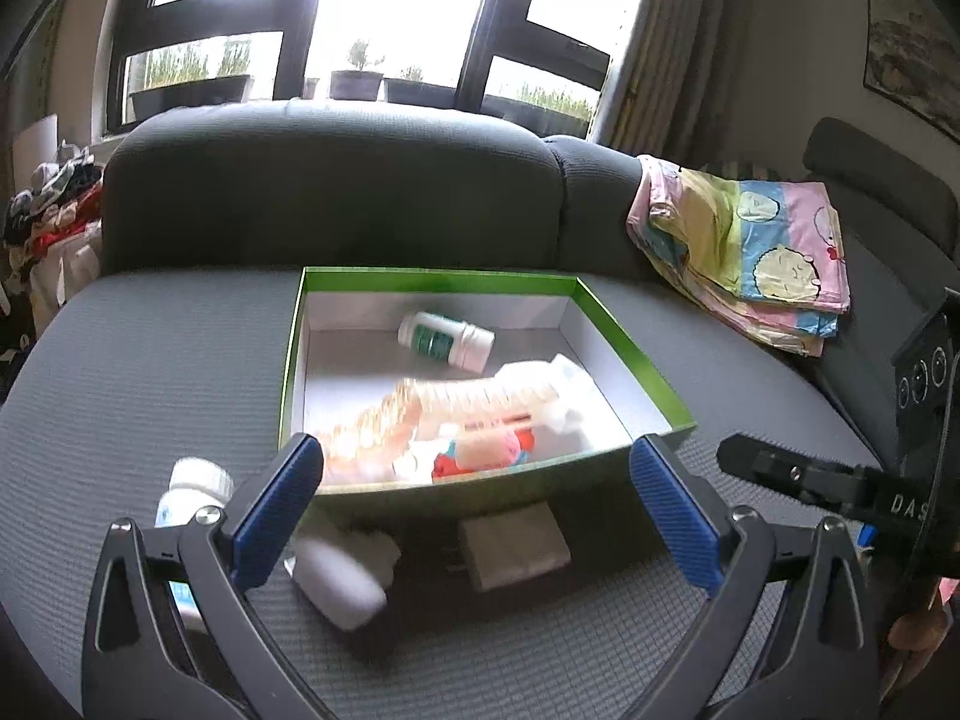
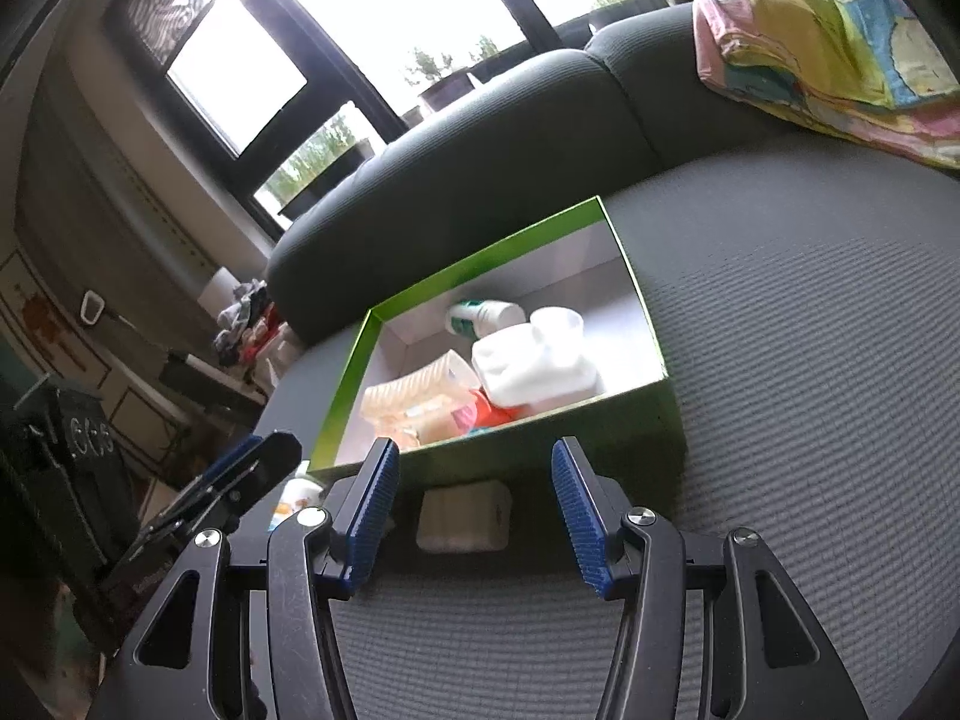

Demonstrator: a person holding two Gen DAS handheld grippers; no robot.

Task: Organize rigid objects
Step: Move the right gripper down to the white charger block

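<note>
Both jaws stand apart and grasp nothing. The left hand-held gripper hovers over the sofa seat; a white bottle lies at its 6 o'clock. A white block sits between the right hand-held gripper fingers. At 12 o'clock, the green box holds a pill bottle and blurred packets.

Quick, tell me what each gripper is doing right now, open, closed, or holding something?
Left gripper: open, holding nothing.
Right gripper: open, holding nothing; a white block lies on the cushion between its fingers, untouched.
</note>
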